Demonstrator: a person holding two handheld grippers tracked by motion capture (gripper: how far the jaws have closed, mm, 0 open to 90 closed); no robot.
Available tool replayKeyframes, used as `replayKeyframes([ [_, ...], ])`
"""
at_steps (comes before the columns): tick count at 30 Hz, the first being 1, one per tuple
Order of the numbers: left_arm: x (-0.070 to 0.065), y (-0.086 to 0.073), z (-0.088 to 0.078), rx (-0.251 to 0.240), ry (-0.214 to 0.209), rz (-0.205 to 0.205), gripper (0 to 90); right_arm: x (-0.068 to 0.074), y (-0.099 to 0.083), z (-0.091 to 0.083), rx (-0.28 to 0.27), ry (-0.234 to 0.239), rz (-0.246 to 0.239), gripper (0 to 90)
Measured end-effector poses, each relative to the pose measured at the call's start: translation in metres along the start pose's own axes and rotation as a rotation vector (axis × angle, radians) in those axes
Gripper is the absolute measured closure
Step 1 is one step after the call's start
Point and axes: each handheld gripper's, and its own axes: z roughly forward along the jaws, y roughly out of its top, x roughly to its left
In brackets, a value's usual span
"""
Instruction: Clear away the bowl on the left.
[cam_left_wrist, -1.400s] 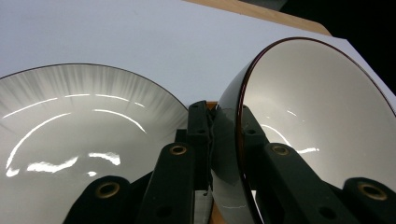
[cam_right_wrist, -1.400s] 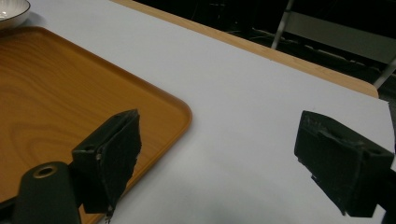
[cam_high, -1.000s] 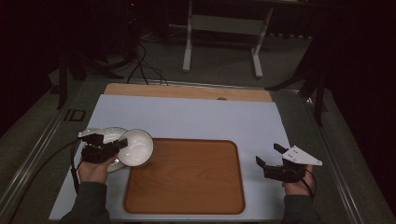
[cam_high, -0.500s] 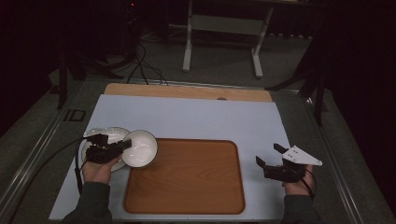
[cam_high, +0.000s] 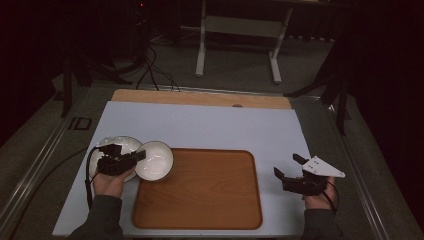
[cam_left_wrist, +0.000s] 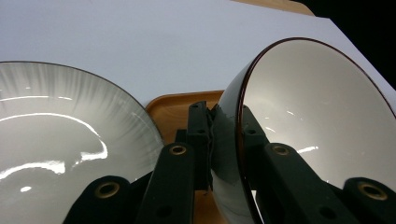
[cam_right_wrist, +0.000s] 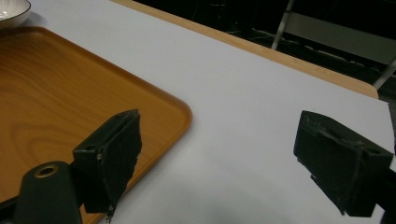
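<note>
My left tongs (cam_high: 139, 156) are clamped on the rim of the small bowl (cam_high: 156, 160), one pad inside, one outside, as the left gripper view (cam_left_wrist: 219, 140) shows. The bowl (cam_left_wrist: 317, 121) hangs tilted, part over the near-left corner of the wooden tray (cam_high: 200, 200), part over the counter (cam_high: 210, 125). My right tongs (cam_high: 289, 167) stand wide apart w/ nothing between them, off the tray's right edge.

Risks, as I judge them: grip is on a thin, glossy rim only, so the bowl could pivot or slip out if I swing fast. It's also v. close to the bigger bowl (cam_high: 117, 147) just left of it (cam_left_wrist: 60, 140); a sloppy turn could clink the two rims or drag that one along. If I set down w/ the bowl tilted, it may land on its edge & roll, or catch the tray's raised lip.

Around: tray bed is bare, so nothing blocks a set-down there. My right tongs (cam_right_wrist: 215, 158) are well apart from the bowls. Beyond the counter, a stand (cam_high: 237, 30) and cables on the floor, out of the way.
</note>
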Motion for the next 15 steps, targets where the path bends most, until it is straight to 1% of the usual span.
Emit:
replayKeyframes([
  [15, -0.0072, -0.0009, 0.0053, 0.013, -0.009, 0.017, 81.2, 0.0002, 0.0001, 0.0, 0.001, 0.0, -0.001, 14.6],
])
